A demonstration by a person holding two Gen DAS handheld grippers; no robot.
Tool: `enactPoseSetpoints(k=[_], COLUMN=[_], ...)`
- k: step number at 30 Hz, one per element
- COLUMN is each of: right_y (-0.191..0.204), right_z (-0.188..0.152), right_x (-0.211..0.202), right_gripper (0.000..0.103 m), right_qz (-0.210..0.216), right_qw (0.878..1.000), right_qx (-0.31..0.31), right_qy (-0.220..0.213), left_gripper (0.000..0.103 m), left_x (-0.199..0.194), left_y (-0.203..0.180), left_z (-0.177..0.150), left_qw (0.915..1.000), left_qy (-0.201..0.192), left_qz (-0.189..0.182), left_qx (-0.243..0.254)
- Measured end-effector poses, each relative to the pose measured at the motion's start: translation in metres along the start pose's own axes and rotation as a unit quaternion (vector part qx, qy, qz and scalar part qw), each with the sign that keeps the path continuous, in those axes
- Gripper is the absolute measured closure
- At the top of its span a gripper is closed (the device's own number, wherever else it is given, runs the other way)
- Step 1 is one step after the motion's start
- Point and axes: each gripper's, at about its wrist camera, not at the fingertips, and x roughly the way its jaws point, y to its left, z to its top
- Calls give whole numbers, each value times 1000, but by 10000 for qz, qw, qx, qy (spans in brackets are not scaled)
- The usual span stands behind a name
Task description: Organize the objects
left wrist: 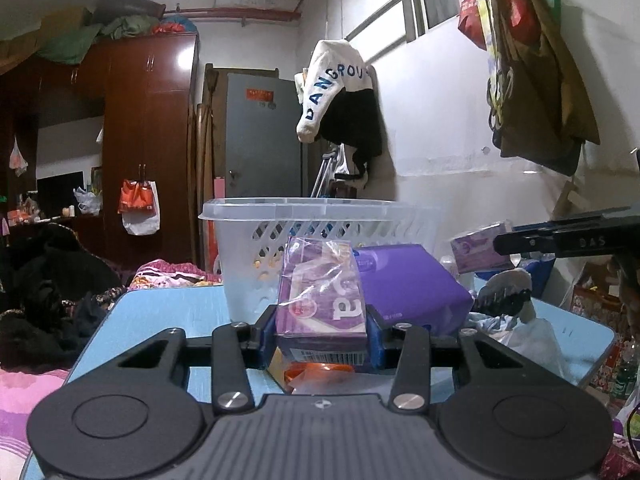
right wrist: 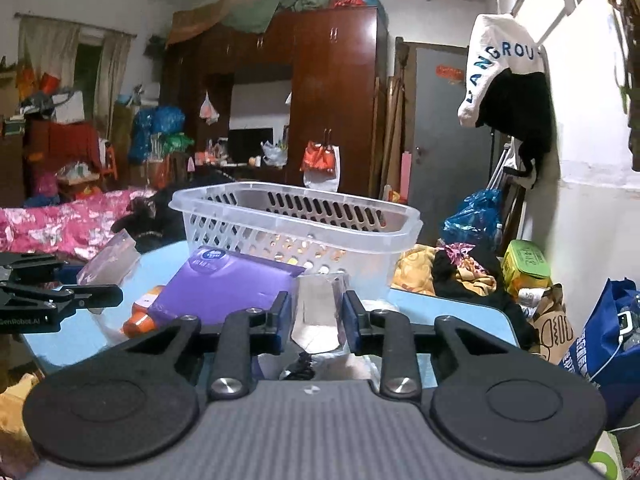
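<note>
Between the blue pads of the left gripper (left wrist: 322, 336) sits a purple box (left wrist: 322, 300) wrapped in crinkled clear film, a barcode showing on its near lower edge. Both fingers (left wrist: 378, 338) press against its sides, so the left pair is closed around the box, gripping it near its near end. Its long axis runs away from the camera toward the basket, and the large white lettering on its top reads sideways. Below the near end of the box something orange (left wrist: 320, 372) shows, partly hidden.

Just right of the box lies a larger purple pack (left wrist: 412, 280), flat on the light blue surface (left wrist: 168, 312) and angled toward the right. Behind both stands a translucent white basket (left wrist: 320, 210) with slotted walls — upright, its rim above the box's far end.

In the right wrist view, the right gripper (right wrist: 318, 316) has its fingers (right wrist: 354, 314) closed on a clear, film-wrapped package (right wrist: 318, 312); it fills the gap between the pads and stands roughly upright, tapering to a point at the bottom. What it contains cannot be made out. The same purple pack (right wrist: 228, 288) lies just left of these fingers, its long axis pointing up toward the basket (right wrist: 296, 216), which stands just behind. An orange item (right wrist: 142, 314) lies at the pack's left edge. Beyond the surface (right wrist: 452, 308) are a bed with pink bedding (right wrist: 68, 220) and a dark wooden wardrobe (right wrist: 332, 92).
</note>
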Motion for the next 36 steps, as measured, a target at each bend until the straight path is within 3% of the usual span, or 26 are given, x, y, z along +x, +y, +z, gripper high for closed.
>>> enactPoseSetpoints(k=[9, 14, 17, 20, 26, 30, 36], right_y=[-10, -11, -10, -3, -6, -15, -23], right_z=[2, 25, 50, 73, 102, 93, 80], right_x=[-14, -18, -10, 11, 94, 135, 155], right_gripper=[73, 73, 73, 73, 73, 73, 73], right_qz=[110, 89, 32, -103, -148, -222, -82], right_qw=[9983, 9968, 9964, 9969, 9997, 9974, 9929], right_qx=[325, 342, 260, 35, 202, 487, 799], right_qy=[-461, -710, -801, -775, -76, 488, 877], left_gripper=[56, 56, 56, 56, 56, 56, 56], left_x=[-4, -1, 18, 56, 143, 164, 183], left_y=[0, 5, 9, 10, 18, 25, 40], left_z=[9, 56, 90, 121, 140, 136, 131], left_qw=[9999, 9991, 9991, 9997, 9928, 9900, 9851], left_qy=[-80, -412, -394, -61, 1108, 1335, 1656], left_qz=[-55, -38, -100, 37, 390, 443, 405], left_qx=[-63, 27, 104, 217, 243, 75, -213])
